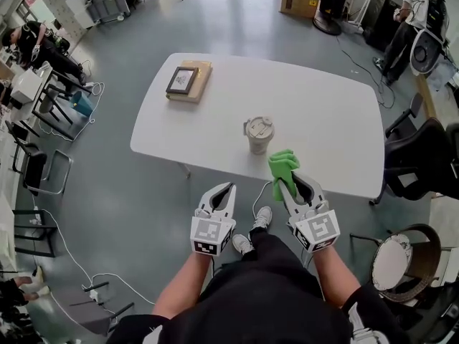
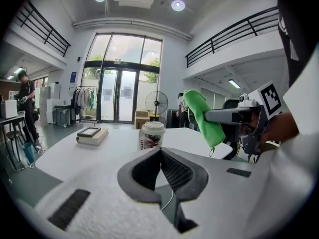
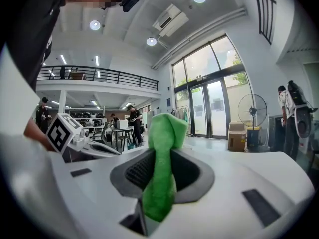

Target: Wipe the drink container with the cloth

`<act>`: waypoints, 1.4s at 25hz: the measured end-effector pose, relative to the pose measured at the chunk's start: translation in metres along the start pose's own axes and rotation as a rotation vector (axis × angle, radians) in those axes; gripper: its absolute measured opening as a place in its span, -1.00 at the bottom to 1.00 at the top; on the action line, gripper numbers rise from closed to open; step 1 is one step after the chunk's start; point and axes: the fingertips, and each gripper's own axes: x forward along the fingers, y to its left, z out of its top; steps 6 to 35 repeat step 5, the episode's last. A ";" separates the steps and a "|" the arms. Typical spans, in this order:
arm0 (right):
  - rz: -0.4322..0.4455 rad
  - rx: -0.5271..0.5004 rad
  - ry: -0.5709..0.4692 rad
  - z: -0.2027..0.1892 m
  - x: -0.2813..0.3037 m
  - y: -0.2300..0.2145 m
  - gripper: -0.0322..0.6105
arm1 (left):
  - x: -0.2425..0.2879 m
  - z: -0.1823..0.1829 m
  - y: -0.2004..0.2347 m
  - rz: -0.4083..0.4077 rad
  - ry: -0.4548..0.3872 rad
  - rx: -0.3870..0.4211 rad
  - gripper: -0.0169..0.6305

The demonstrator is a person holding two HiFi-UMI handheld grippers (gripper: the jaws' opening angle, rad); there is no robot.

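One green cloth (image 1: 282, 165) clamped, drink container (image 1: 259, 135) standing clear of both pairs of jaws.
We are squeezing the cloth in our right gripper (image 1: 292, 183), its free end poking up near the container's 5 o'clock on the white table (image 1: 330, 113); our left gripper (image 1: 228, 188) is hovering pinched closed on nothing, at 7 o'clock.

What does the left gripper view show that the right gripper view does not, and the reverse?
Only the left gripper view: the cup and the book, beyond the shut jaws of the left gripper, plus the marker cube of the right gripper. Only the right gripper view: the left gripper's own marker cube; no cup is seen there. Both: the cloth clamped in the right gripper, the fan, the glass doors.
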 end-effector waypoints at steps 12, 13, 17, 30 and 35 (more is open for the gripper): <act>0.007 -0.012 -0.010 0.002 -0.003 0.003 -0.61 | 0.000 0.004 -0.007 -0.002 -0.007 0.018 -0.91; 0.007 -0.012 -0.010 0.002 -0.003 0.003 -0.61 | 0.000 0.004 -0.007 -0.002 -0.007 0.018 -0.91; 0.007 -0.012 -0.010 0.002 -0.003 0.003 -0.61 | 0.000 0.004 -0.007 -0.002 -0.007 0.018 -0.91; 0.007 -0.012 -0.010 0.002 -0.003 0.003 -0.61 | 0.000 0.004 -0.007 -0.002 -0.007 0.018 -0.91; 0.007 -0.012 -0.010 0.002 -0.003 0.003 -0.61 | 0.000 0.004 -0.007 -0.002 -0.007 0.018 -0.91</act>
